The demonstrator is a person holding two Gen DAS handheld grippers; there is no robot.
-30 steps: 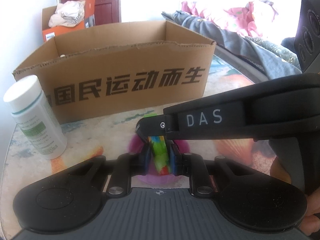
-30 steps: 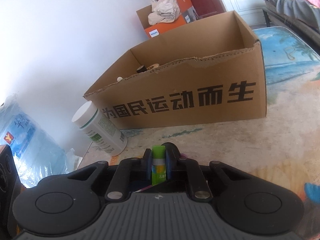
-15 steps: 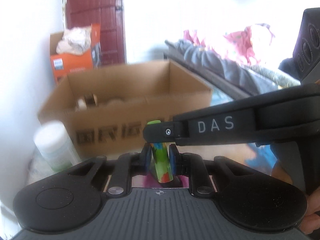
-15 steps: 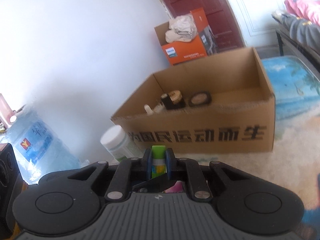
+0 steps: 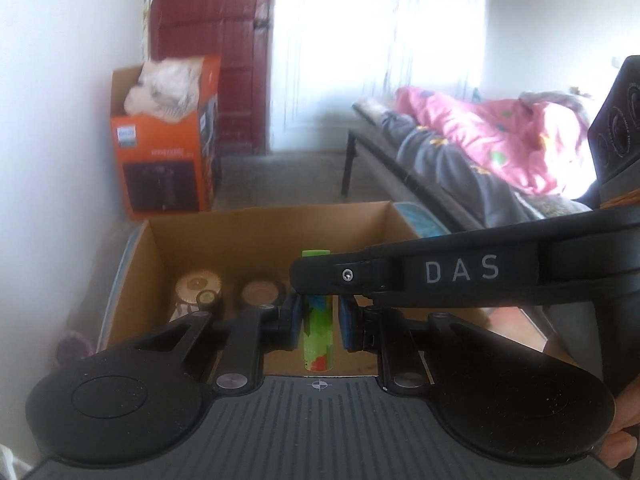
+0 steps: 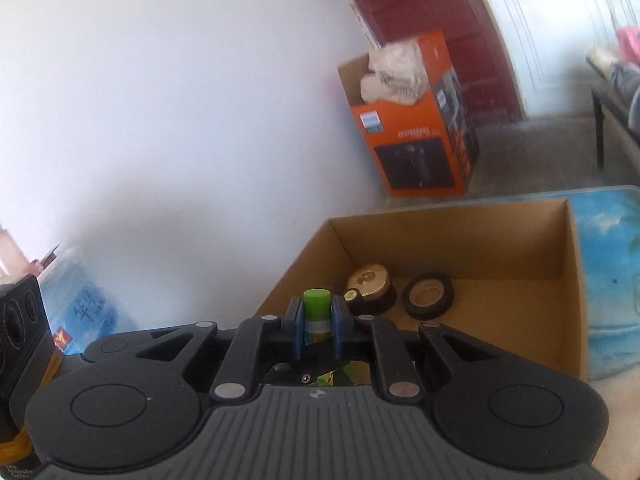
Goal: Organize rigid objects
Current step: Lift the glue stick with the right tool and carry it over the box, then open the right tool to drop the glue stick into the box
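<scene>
Cardboard box (image 6: 480, 292) holds two round jars (image 6: 370, 288) at 9 o'clock. Both grippers (image 5: 318, 316) (image 6: 316, 320) pinch one tube (image 5: 318, 332), upright, green cap topmost.

Both wrist cams look down, sharing cardboard box (image 5: 256, 232) (image 6: 460, 236).

Cardboard box (image 6: 576, 280) right half bare; jars (image 6: 370, 286) crowd left.
</scene>
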